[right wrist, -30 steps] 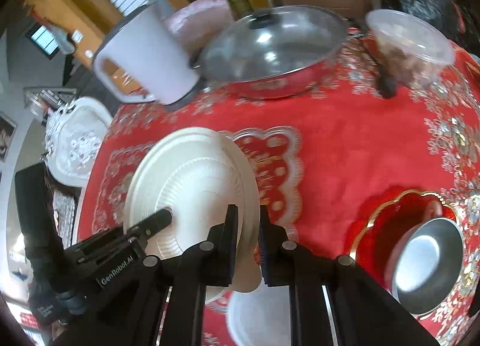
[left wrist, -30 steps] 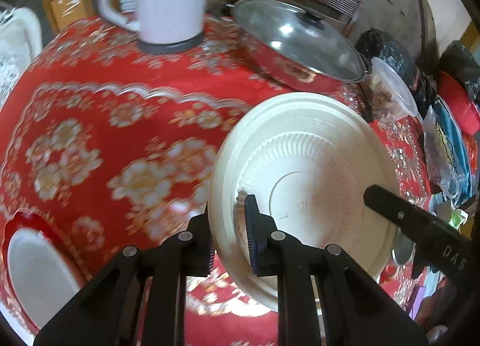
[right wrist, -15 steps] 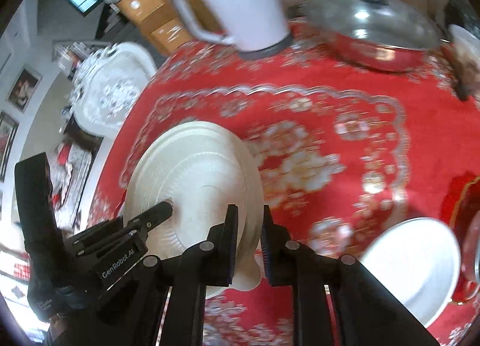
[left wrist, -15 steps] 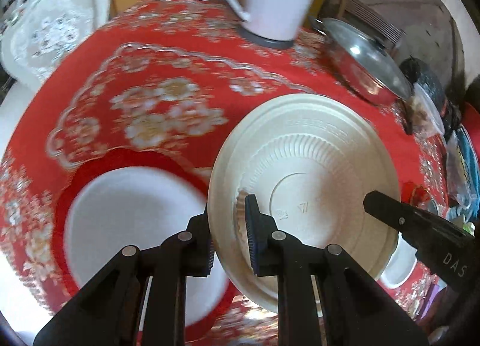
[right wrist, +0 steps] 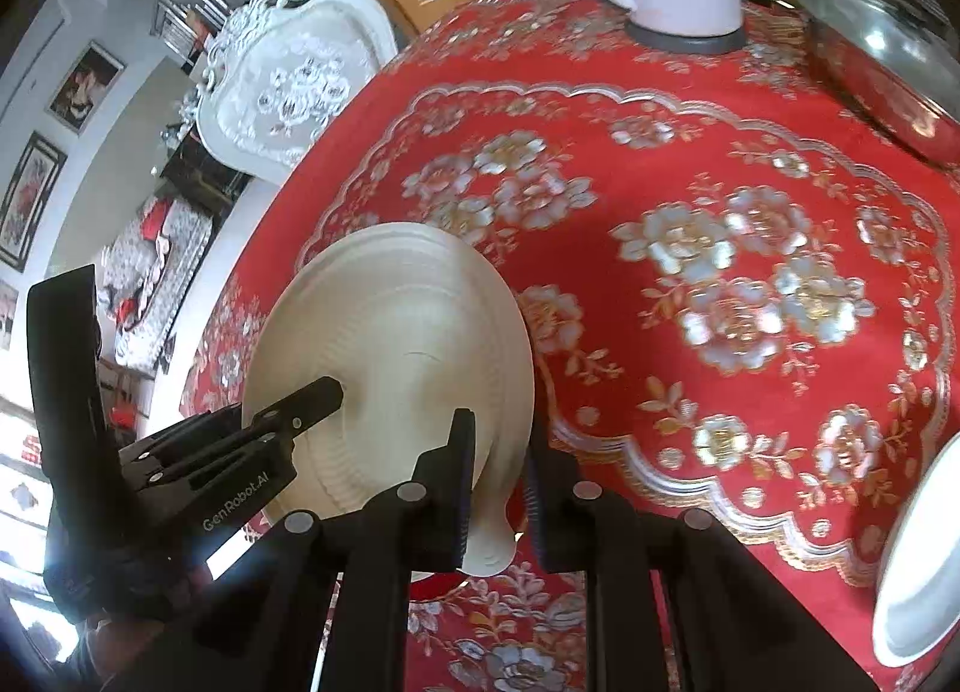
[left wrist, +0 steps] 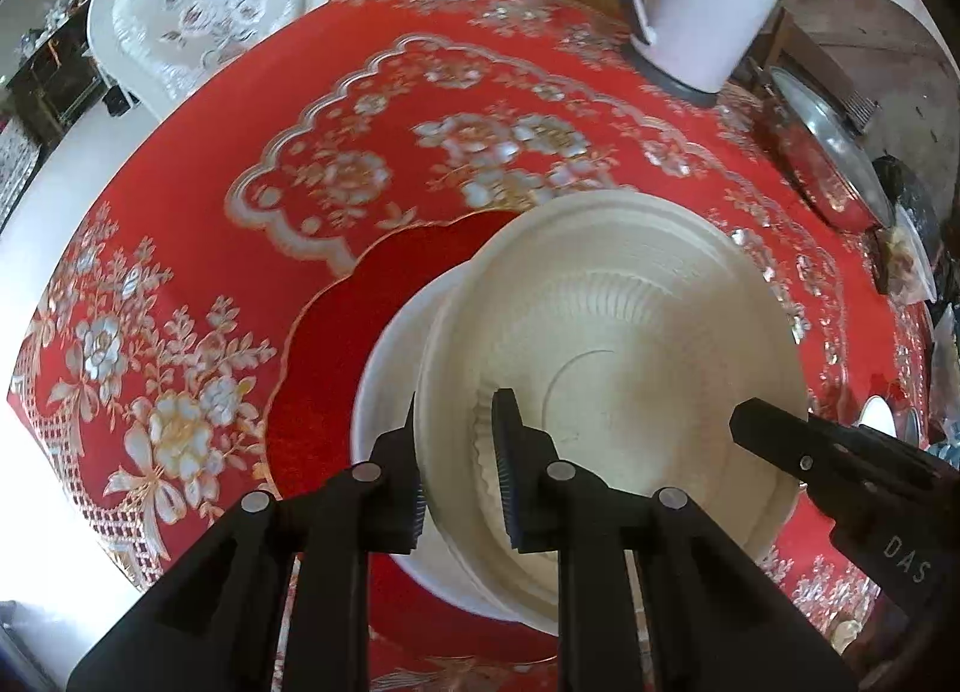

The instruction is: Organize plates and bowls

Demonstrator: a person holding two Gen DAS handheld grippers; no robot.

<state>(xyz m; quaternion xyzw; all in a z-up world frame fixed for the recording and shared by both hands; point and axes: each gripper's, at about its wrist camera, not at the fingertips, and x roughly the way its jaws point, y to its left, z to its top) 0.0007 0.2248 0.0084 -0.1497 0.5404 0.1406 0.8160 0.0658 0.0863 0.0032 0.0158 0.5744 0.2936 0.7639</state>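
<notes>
**Cream plate held by both hand-held grippers above the red bench**

Cream plate (left wrist: 606, 368) is up in the air, tilted, its ribbed underside facing the cameras, and it is pinched from two sides at once. The left hand-held gripper (left wrist: 459, 464) is clenched on the plate's near-left rim, one finger behind the rim and one on the ribbed underside. From the right wrist view, the right hand-held gripper (right wrist: 501, 488) grips the plate (right wrist: 390, 362) at its near-right edge, fingers closed tight on the rim. Each gripper shows in the other's view as a black finger reaching onto the plate.

Just behind and below the held plate, in the left wrist view, sits a white plate (left wrist: 390, 368) on a dark red scalloped placemat (left wrist: 336, 362); how close the two plates are, I cannot tell. Another white dish (right wrist: 918, 566) peeks in at the near right edge of the right wrist view.

The bench (left wrist: 300, 164) wears a red cloth with silver and gold flowers. At the far side stands a pale kettle (left wrist: 702, 2) with a grey base, and to its right a steel pan with a lid (left wrist: 828, 152). A white ornate chair (left wrist: 204, 2) stands beyond the bench's far left edge.
</notes>
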